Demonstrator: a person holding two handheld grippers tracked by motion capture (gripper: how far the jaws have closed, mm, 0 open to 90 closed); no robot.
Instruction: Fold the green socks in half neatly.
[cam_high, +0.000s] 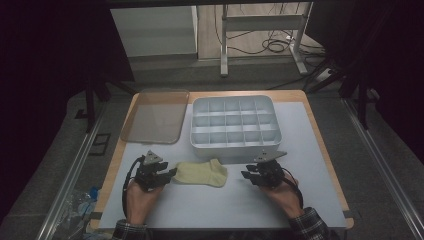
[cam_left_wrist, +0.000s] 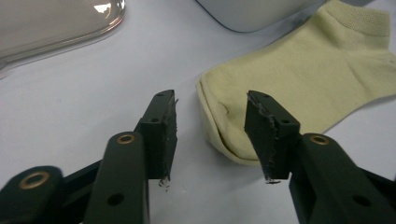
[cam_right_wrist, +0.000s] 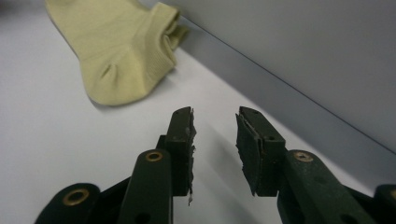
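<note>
A pale yellow ankle sock (cam_high: 200, 173) lies flat on the grey-white mat, just in front of the white compartment box (cam_high: 232, 151). My left gripper (cam_high: 172, 174) is at the sock's left end. In the left gripper view its jaws (cam_left_wrist: 210, 100) stand apart, and the toe end of the sock (cam_left_wrist: 303, 79) lies on the mat between and beyond them, untouched by the pads. My right gripper (cam_high: 246, 175) is a little right of the sock's cuff. Its jaws (cam_right_wrist: 215, 114) are apart with only bare mat between them. The sock (cam_right_wrist: 121, 51) is farther off to their left.
The box has several empty compartments, and its wall (cam_right_wrist: 303, 56) runs close along the right gripper's far side. A clear plastic lid (cam_high: 155, 115) lies left of the box. The mat (cam_high: 225, 205) stretches on toward the table's front edge.
</note>
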